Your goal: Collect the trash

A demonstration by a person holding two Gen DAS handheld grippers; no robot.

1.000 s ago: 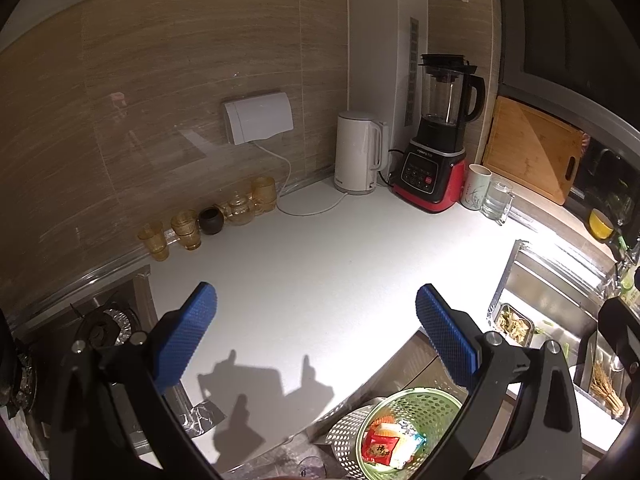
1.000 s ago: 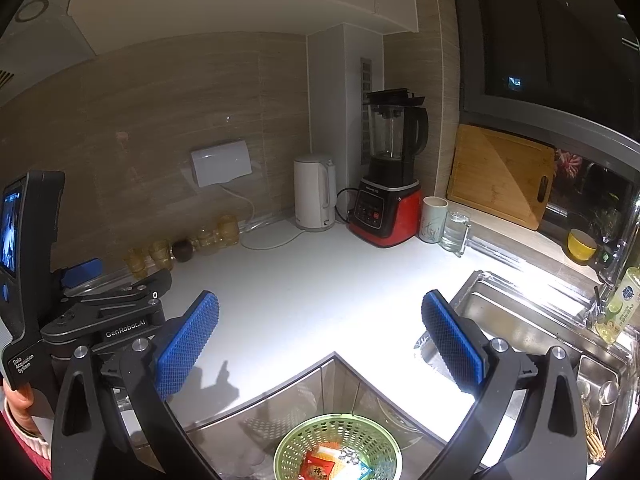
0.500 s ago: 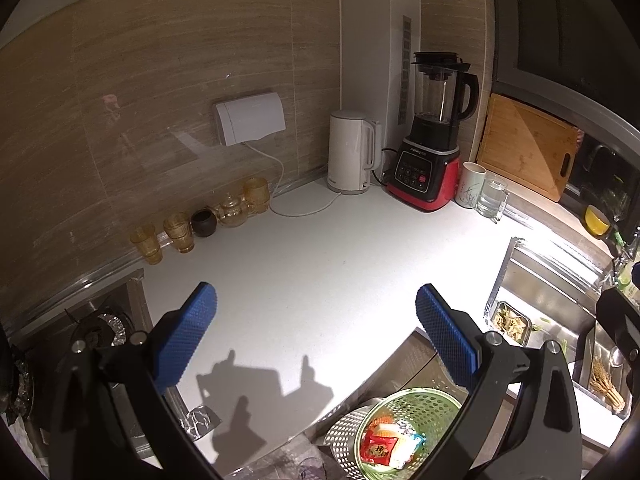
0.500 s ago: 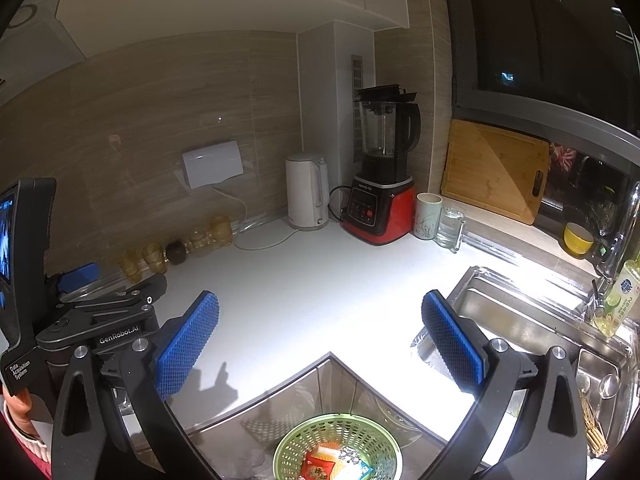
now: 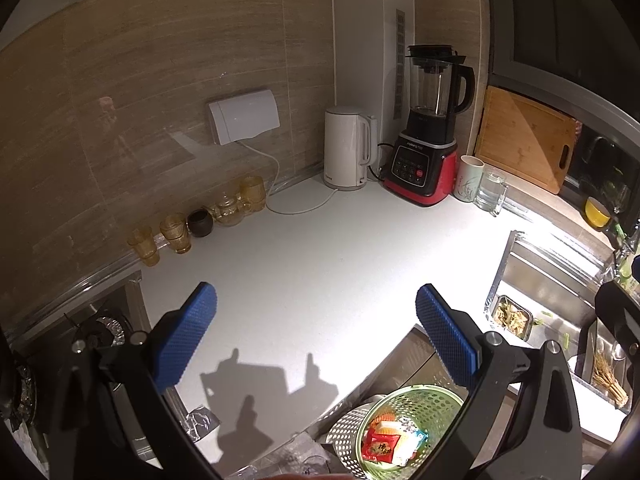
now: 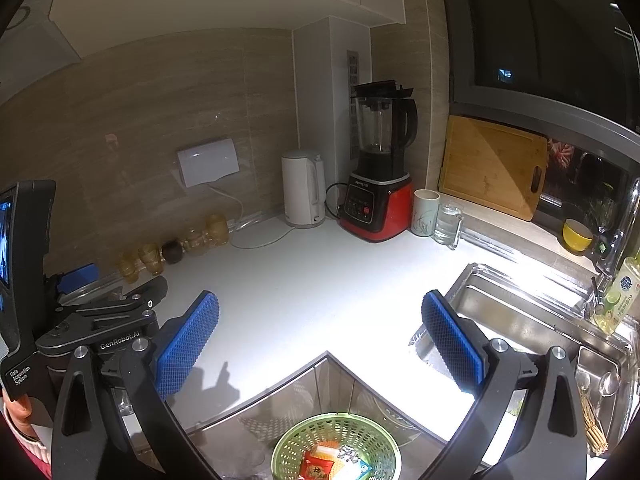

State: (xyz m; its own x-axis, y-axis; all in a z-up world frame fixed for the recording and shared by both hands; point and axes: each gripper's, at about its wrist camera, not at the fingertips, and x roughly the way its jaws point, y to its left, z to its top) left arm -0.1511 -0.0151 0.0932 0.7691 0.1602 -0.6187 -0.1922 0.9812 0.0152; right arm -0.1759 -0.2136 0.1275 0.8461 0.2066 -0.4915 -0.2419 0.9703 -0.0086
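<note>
- Left wrist view: the left claw (image 5: 316,330) is spread wide with nothing between its blue pads (image 5: 182,342), held above the white tabletop (image 5: 304,264). The green basket (image 5: 416,408) sits below the tabletop's edge with the trash (image 5: 390,442) (a red packet among wrappers) inside it.
- Right wrist view: the right claw (image 6: 320,338) is likewise wide apart and empty. The green basket (image 6: 340,434) lies low between its arms, trash (image 6: 336,464) inside; the sink (image 6: 516,312) is to the right.
</note>
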